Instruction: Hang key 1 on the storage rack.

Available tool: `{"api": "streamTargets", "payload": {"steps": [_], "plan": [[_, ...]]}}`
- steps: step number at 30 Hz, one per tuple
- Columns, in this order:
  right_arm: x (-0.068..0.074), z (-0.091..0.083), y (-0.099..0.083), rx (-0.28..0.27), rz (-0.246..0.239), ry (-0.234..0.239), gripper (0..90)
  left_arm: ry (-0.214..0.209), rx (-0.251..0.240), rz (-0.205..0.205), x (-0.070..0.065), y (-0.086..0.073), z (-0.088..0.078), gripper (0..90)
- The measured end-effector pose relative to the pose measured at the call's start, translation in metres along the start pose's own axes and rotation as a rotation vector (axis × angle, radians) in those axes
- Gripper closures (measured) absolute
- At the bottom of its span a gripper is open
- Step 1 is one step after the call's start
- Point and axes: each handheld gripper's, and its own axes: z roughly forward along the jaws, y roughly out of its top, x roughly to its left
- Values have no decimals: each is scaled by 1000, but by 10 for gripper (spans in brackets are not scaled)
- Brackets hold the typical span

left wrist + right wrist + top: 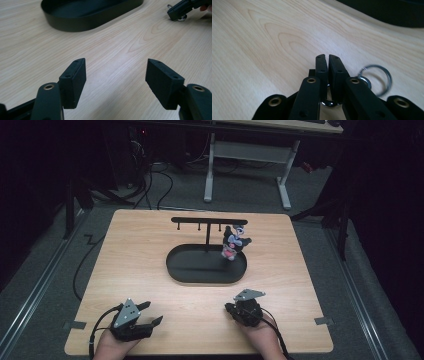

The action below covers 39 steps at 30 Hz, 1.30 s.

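Near the table's [150,245] front edge, the right gripper [328,58] has its jaws almost together, pinched on a silver key ring [375,78] whose thin wire loops lie flat on the pale wood just beside them. Farther left, the left gripper [116,75] gapes wide, holding nothing. Beyond sits a black oval tray [180,270].

The place looks like a lab. A wooden table [150,270] stands on grey carpet, with cables [155,180] and dark surroundings.
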Motion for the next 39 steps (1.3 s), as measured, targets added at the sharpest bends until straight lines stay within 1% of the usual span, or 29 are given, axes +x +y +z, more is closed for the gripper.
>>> {"api": "streamTargets", "payload": {"steps": [2,4,8,9,10,11,12,14,15,16,17,18,20,21,23,25,27,28,31,32,34,37,38,39], "plan": [[-2,-7,-7,0,20,-5,860,-18,0,14,-2,4,7,336],[-4,-12,-12,1,24,-9,855,-37,0,25,-3,9,13,335],[-11,-26,-25,0,50,-41,843,-55,2,42,-6,14,23,335],[-13,-27,-27,-2,54,-44,834,-62,-1,47,-7,16,26,334],[-15,-31,-30,-3,73,-41,813,-67,0,51,-8,17,27,336],[-16,-33,-31,-10,78,-37,795,-72,2,56,-9,18,30,336],[-19,-38,-34,-33,95,-34,777,-72,3,62,-10,19,31,335],[-27,-49,-38,-73,144,-48,742,-78,2,67,-11,21,33,335],[-29,-52,-39,-81,156,-54,726,-78,2,69,-11,21,34,335],[-33,-57,-43,-94,202,-58,713,-80,2,71,-11,22,34,335],[-35,-59,-46,-100,225,-57,702,-81,2,71,-10,22,35,335],[-40,-62,-50,-104,267,-48,680,-84,2,71,-10,23,36,335],[-43,-63,-57,-116,323,-21,640,-87,0,67,-10,23,37,335],[-43,-62,-58,-116,330,-19,624,-87,1,69,-10,23,37,335],[-40,-60,-58,-106,319,-36,597,-87,3,72,-10,24,38,335],[-39,-57,-57,-108,309,-48,591,-87,4,74,-10,23,37,335],[-37,-53,-57,-90,304,-62,597,-84,0,75,-11,23,36,335],[-37,-51,-58,-101,300,-67,604,-81,-2,73,-10,23,35,335],[-37,-50,-59,-117,317,-52,655,-79,-5,64,-9,22,34,335],[-36,-48,-60,-124,317,-43,688,-78,-5,63,-9,22,33,335],[-34,-46,-60,-131,295,-30,709,-78,-2,61,-9,22,33,335],[-31,-45,-57,-121,279,-20,725,-79,-2,63,-9,21,33,335],[-31,-45,-57,-126,276,-19,838,-79,0,65,-9,21,33,335],[-31,-44,-56,-95,264,-35,845,-78,0,66,-9,21,33,335]]}}
